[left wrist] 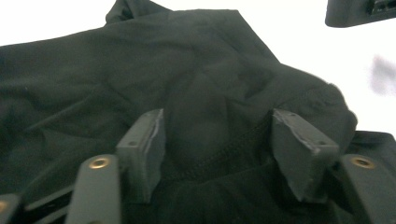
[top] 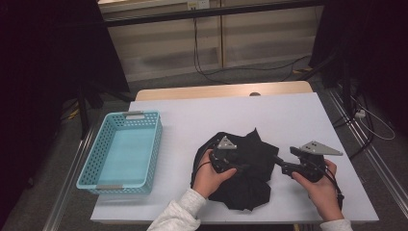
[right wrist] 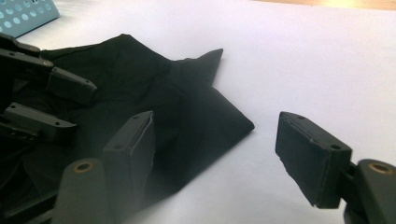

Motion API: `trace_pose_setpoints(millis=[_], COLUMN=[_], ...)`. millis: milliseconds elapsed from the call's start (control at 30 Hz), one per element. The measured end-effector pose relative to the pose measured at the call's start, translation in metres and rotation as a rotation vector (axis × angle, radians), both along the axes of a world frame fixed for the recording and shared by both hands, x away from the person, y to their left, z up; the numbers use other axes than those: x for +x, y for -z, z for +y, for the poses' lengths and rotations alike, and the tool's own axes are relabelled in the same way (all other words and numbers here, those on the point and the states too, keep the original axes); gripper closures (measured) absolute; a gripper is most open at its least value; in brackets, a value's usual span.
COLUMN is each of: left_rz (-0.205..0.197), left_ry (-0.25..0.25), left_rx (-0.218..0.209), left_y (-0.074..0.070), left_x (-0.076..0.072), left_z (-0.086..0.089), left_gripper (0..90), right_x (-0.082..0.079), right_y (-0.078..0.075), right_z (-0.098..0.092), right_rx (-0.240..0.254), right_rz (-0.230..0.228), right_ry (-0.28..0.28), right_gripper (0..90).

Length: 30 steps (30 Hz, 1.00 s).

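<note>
A crumpled black cloth (top: 250,185) lies on the white table (top: 288,120) in front of the person. My left gripper (top: 243,166) lies low on the cloth's middle, pointing right. In the left gripper view a raised fold of the cloth (left wrist: 215,116) sits between the parted pads of my left gripper (left wrist: 217,140), and I see no squeeze on it. My right gripper (top: 278,161) points left at the cloth's right edge. In the right gripper view my right gripper (right wrist: 217,126) stands open, one pad over the cloth (right wrist: 140,79), the other over bare table.
A light blue perforated basket (top: 156,144) stands at the table's left side, with nothing in it. A wooden table edge (top: 221,90) runs behind the white top. Cables lie on the floor beyond and to the right.
</note>
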<state>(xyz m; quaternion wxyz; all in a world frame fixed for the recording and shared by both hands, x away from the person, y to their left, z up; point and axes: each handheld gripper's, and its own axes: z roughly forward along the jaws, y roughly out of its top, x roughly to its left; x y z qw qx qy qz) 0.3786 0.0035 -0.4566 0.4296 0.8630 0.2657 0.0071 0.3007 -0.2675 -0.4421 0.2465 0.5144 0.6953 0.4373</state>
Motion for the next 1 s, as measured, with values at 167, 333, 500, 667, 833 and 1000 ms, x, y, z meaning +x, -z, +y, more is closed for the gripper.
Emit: trace_pose_setpoints(millis=[167,333,500,667,833,1000], left_rz=[-0.007,0.021,0.008,-0.013,-0.001,0.012], left_ry=[0.036,0.025,-0.004,-0.036,-0.12,-0.172], left_rx=[0.002,-0.031,-0.095,-0.123,-0.131,-0.13], left_y=[-0.001,-0.005,-0.025,-0.043,-0.052,-0.057], left_x=[-0.002,-0.003,-0.004,-0.003,0.003,0.002], left_z=[0.004,0.013,0.041,0.073,0.113,0.135], left_gripper=[82.3,87.4,87.5,87.6,87.8,87.8], right_x=[0.001,0.002,0.004,0.006,0.009,0.014], right_y=[0.0,0.001,0.002,0.004,0.005,0.007], right_z=[0.001,0.005,0.004,0.009,0.018,0.029], right_rx=[-0.002,-0.008,-0.014,-0.024,-0.037,-0.051], right_rz=[0.0,0.003,0.006,0.016,0.021,0.026], right_ry=[-0.002,-0.015,-0.018,-0.033,-0.064,-0.098], right_gripper=[27.6,27.6,27.0,26.8,26.7,26.4])
